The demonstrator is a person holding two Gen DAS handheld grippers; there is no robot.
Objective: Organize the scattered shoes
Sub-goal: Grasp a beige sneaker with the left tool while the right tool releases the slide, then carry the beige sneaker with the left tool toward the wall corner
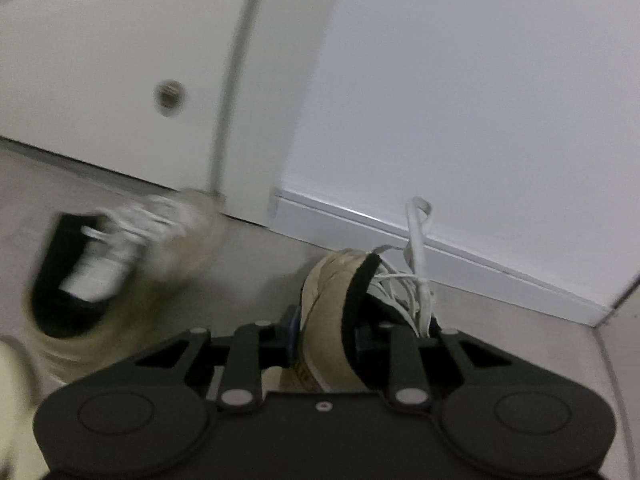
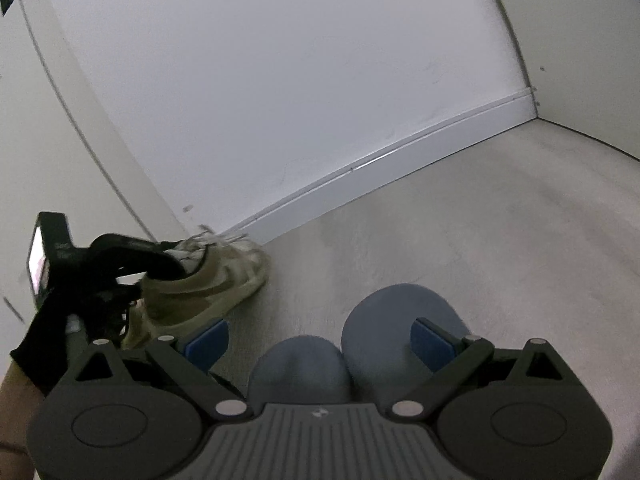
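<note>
My left gripper (image 1: 326, 340) is clamping a tan shoe (image 1: 332, 312) by its heel collar, low in the frame's centre, its white laces (image 1: 416, 280) trailing up toward the baseboard (image 1: 400, 232). A second shoe (image 1: 120, 264) is showing blurred at mid-left, near the door (image 1: 120, 60). My right gripper (image 2: 320, 340) is hanging open over the floor (image 2: 460, 220), holding nothing, two knees (image 2: 300, 364) showing beneath it.

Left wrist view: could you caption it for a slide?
Left gripper clamps a tan sneaker by its collar, a second sneaker blurred beside a white door.
</note>
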